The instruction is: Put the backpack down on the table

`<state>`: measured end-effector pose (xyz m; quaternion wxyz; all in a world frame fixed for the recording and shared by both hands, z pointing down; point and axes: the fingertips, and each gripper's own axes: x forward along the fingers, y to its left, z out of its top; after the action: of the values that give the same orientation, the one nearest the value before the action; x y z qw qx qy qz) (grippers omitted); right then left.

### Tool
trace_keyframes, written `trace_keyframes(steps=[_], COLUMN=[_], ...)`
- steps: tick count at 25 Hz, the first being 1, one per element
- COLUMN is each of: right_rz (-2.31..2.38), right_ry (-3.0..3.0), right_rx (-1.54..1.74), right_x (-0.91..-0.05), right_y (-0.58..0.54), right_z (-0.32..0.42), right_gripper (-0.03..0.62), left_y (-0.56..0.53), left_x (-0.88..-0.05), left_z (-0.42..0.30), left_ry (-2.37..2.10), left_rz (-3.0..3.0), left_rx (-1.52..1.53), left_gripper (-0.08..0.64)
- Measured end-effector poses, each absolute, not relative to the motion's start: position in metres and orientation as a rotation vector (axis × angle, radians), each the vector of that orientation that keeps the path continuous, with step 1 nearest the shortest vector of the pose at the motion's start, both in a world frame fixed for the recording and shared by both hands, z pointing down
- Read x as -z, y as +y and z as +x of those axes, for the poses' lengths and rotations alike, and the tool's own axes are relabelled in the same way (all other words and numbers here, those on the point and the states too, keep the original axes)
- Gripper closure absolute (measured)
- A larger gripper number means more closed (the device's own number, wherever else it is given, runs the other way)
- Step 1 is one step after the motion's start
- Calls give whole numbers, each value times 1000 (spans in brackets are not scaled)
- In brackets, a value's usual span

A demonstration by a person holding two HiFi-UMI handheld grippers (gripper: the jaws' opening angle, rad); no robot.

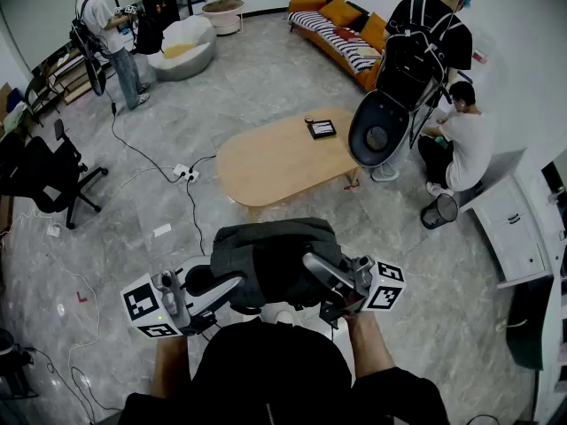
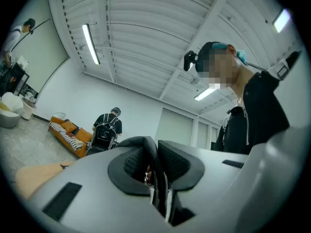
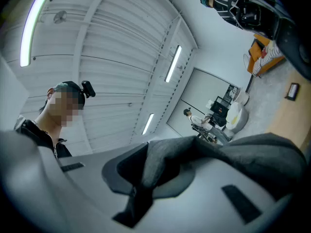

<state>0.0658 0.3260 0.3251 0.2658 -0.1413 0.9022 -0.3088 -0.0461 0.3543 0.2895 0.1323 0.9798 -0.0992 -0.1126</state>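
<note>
A dark grey backpack (image 1: 270, 255) hangs in front of me, held up between both grippers, short of the light wooden oval table (image 1: 266, 162), which stands farther ahead. My left gripper (image 1: 232, 283) grips its left side; in the left gripper view the jaws (image 2: 156, 178) are shut on a thin dark strap (image 2: 151, 152). My right gripper (image 1: 312, 262) holds the right side. In the right gripper view it (image 3: 146, 176) is shut on a fold of grey backpack fabric (image 3: 163, 159), and the bag's body (image 3: 257, 154) spreads to the right.
A small black device (image 1: 322, 129) lies on the table's far right end. A dark round chair (image 1: 379, 131) and two people stand right of the table, with a mesh bin (image 1: 439, 211) nearby. Cables and a power strip (image 1: 186, 173) cross the floor at left, near an office chair (image 1: 44, 180).
</note>
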Motion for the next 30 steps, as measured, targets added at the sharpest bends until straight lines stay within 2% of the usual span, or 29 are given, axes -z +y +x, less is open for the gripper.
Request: trace_keyframes(steps=[30], right_rz=[-296], right_ry=[2433], right_rx=[988], right_x=[-334], right_y=[335], right_z=[85], right_gripper=[554], left_y=[361], left_x=[-295], left_z=[-26], left_ry=[-363], left_rz=[2802], left_rx=[307], left_gripper=[511])
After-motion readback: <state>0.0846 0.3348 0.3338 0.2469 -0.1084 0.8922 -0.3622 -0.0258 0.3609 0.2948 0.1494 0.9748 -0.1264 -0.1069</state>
